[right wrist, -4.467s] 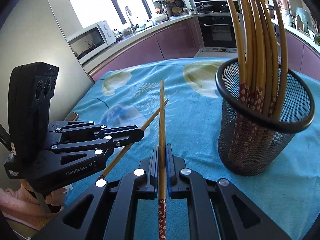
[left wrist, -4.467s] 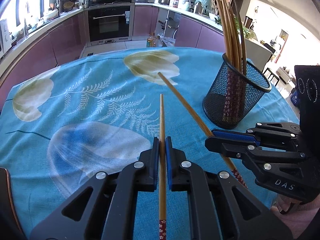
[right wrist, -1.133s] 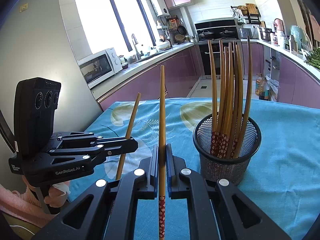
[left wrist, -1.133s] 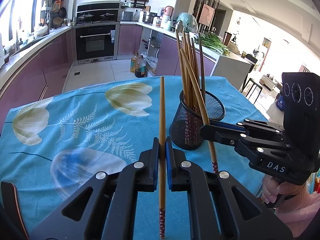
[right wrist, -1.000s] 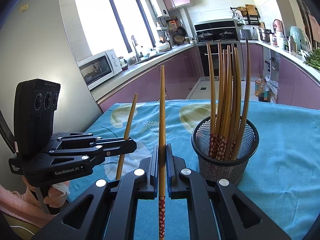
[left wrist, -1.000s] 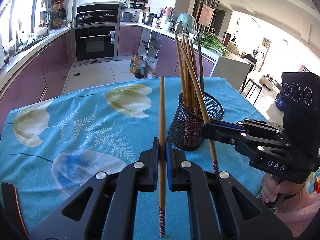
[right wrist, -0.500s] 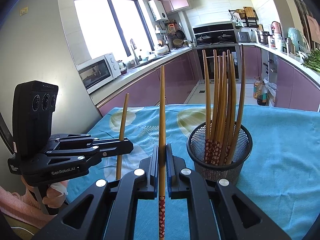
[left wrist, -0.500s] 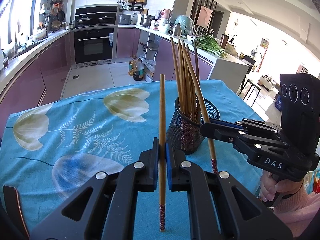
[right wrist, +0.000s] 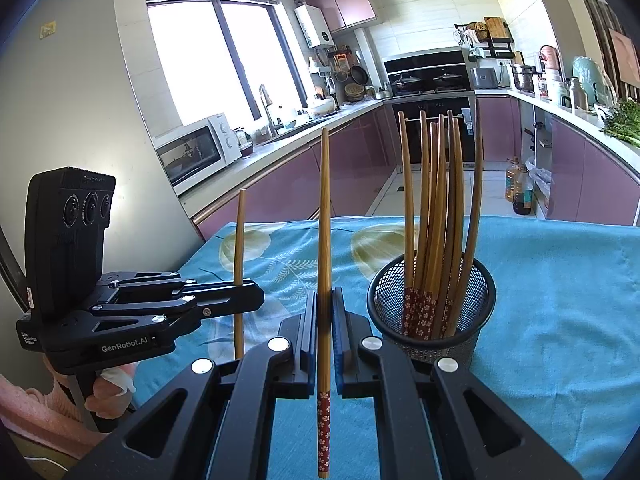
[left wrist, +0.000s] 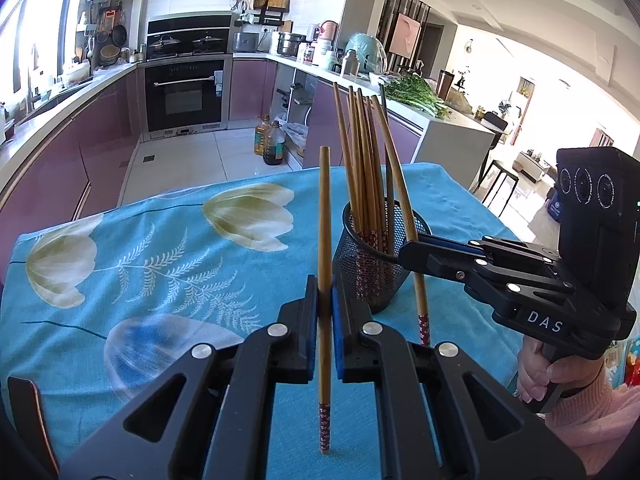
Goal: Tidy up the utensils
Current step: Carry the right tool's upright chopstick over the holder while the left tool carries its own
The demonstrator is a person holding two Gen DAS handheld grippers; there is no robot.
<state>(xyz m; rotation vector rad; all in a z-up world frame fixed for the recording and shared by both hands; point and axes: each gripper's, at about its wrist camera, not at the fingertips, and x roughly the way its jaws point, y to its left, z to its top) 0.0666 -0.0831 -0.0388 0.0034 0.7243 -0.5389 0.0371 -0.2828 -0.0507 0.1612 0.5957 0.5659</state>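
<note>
left gripper (left wrist: pixel 325 304) jaws clamped on left chopstick (left wrist: pixel 324 248), held near upright above the worktop (left wrist: pixel 160 248), patterned end down, likely for a drop-in | right gripper (right wrist: pixel 325 320) jaws clamped on right chopstick (right wrist: pixel 324 240), same pose | mesh holder (right wrist: pixel 430 320) just beside, already holding chopsticks the same way up

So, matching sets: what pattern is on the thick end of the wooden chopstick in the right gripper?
Red with small pale flowers, clearest in the right wrist view.

Turquoise tulip-print tablecloth (left wrist: pixel 160 248), black mesh holder (right wrist: pixel 430 308)
</note>
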